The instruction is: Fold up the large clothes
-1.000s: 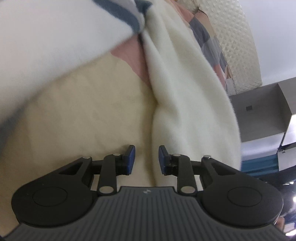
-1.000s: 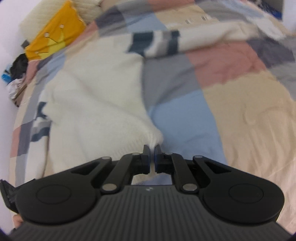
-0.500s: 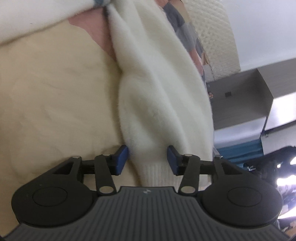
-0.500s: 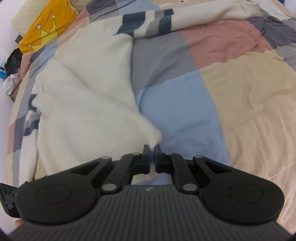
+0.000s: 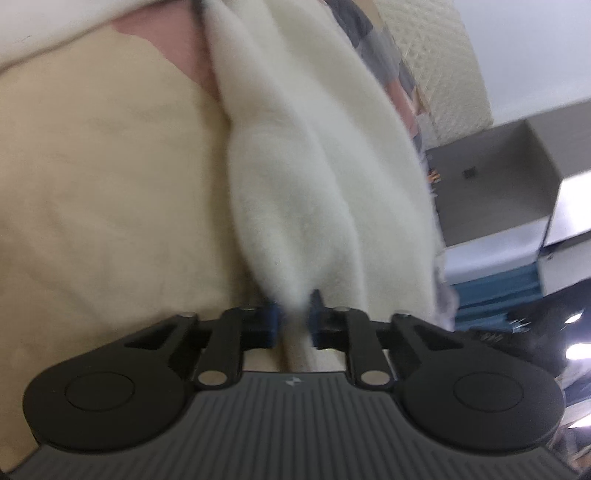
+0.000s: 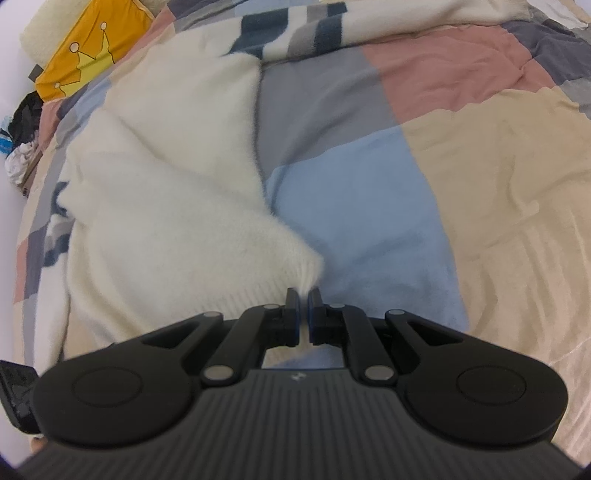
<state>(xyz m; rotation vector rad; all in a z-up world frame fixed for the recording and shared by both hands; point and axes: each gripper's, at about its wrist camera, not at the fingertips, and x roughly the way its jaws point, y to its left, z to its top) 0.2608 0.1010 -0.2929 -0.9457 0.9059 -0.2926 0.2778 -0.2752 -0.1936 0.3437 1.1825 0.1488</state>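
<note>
Lying spread across the patchwork quilt of beige, blue, grey and pink squares (image 6: pixel 369 192), the large fluffy cream-white sweater with dark blue and grey stripes (image 6: pixel 166 177) is seen in the right wrist view with its body flat on the bed; the striped part (image 6: pixel 280 33) is stretched toward the far side; a yellow cushion with a crown drawing (image 6: pixel 88 55) is seen near the far left corner, well apart from the work.

Compared with one second ago, a change is noticed mainly at the left side; the left gripper (image 5: pixel 294 317) was then empty and beside the cloth, half a second ago its jaws were held wide around a thick roll of the sweater (image 5: pixel 314 192), and now the jaws are closing, with a pinched fold of cream fabric between the blue pads (image 5: pixel 272 314); the picture is blurred, so full pressure cannot be confirmed, but the cloth is clearly squeezed narrow there.

The right gripper (image 6: pixel 303 314) is kept almost fully closed on the ribbed hem corner (image 6: pixel 303 273), as it was before; the sweater is seen a little nearer and flatter on the quilt.

It is judged that two holds are now nearly secured, so a fold of the sweater can soon be begun; a slip of the soft pile from the left pads is the risk to be watched.
</note>
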